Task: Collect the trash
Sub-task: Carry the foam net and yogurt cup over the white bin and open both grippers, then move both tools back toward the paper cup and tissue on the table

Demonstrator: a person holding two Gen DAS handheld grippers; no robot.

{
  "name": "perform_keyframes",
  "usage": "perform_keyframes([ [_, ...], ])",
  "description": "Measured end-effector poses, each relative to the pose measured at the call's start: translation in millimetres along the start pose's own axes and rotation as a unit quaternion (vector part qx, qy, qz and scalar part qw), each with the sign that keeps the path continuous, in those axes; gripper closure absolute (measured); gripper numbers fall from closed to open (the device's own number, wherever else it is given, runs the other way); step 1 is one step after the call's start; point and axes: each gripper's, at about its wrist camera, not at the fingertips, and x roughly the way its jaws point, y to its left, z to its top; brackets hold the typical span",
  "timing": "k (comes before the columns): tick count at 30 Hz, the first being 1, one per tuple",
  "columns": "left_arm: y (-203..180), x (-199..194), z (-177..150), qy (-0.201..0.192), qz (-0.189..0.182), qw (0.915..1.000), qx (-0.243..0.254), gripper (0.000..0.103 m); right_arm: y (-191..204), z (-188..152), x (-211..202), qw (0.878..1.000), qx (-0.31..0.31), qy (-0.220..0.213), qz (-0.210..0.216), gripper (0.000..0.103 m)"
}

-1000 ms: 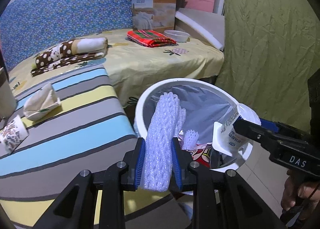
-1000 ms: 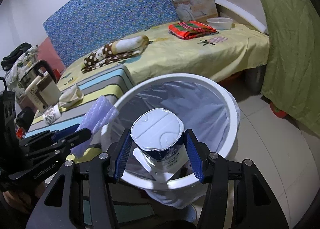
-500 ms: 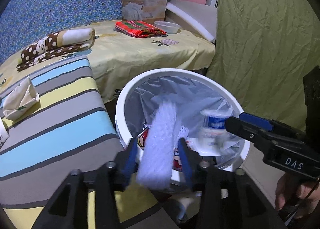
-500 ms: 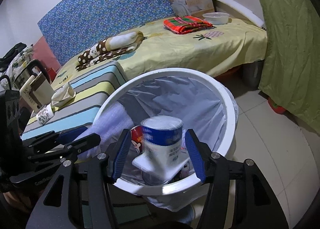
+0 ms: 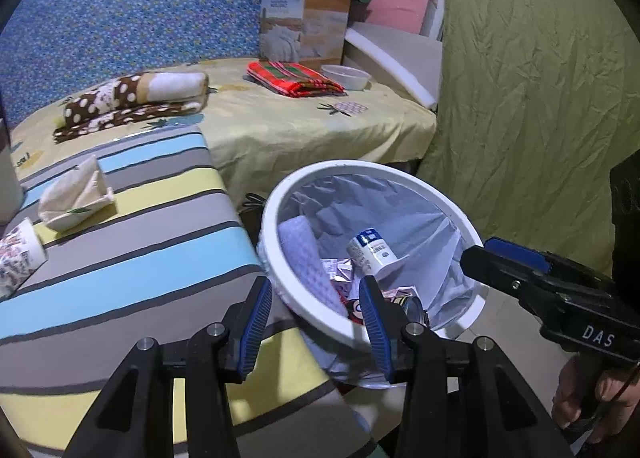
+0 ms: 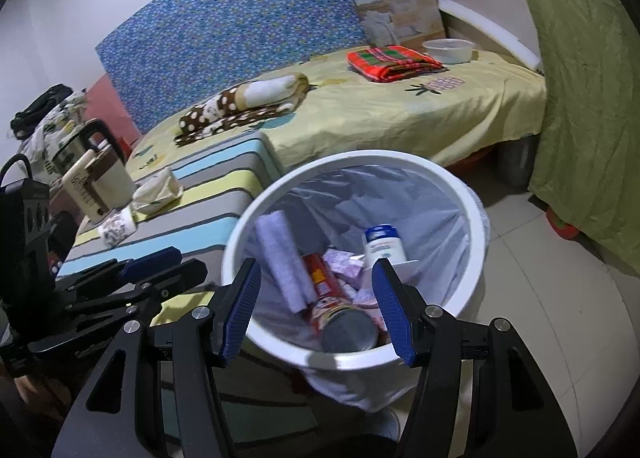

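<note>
Both tongs now gape empty over the bin [image 6: 476, 217]: left gripper [image 5: 316, 322] has just let the foam sleeve [image 6: 280, 258] fall, right gripper [image 6: 316, 306] the bottle [image 6: 382, 244]. 2 pieces binned; a paper cup [image 5: 18, 254] and crumpled wrapper [image 5: 76, 193] wait beyond on the striped cushion [image 5: 120, 258].

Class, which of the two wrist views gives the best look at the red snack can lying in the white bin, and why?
The right wrist view. There the red snack can lies in plain sight in the white bin, its length and grey end showing. In the left wrist view only a scrap of it shows, behind the bin's near rim and a gripper finger.
</note>
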Motion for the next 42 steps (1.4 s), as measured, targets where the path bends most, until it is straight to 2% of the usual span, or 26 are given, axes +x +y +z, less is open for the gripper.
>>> perform_keyframes([
  [21, 42, -90, -36, -0.048, 0.067, 0.9957, -0.042, 0.058, 74, -15, -18, 0.996, -0.071, -0.004, 0.052, 0.043],
  [42, 85, -134, -61, -0.064, 0.126, 0.9863, -0.086, 0.058, 122, -23, -15, 0.991, -0.105, -0.001, 0.078, 0.043],
])
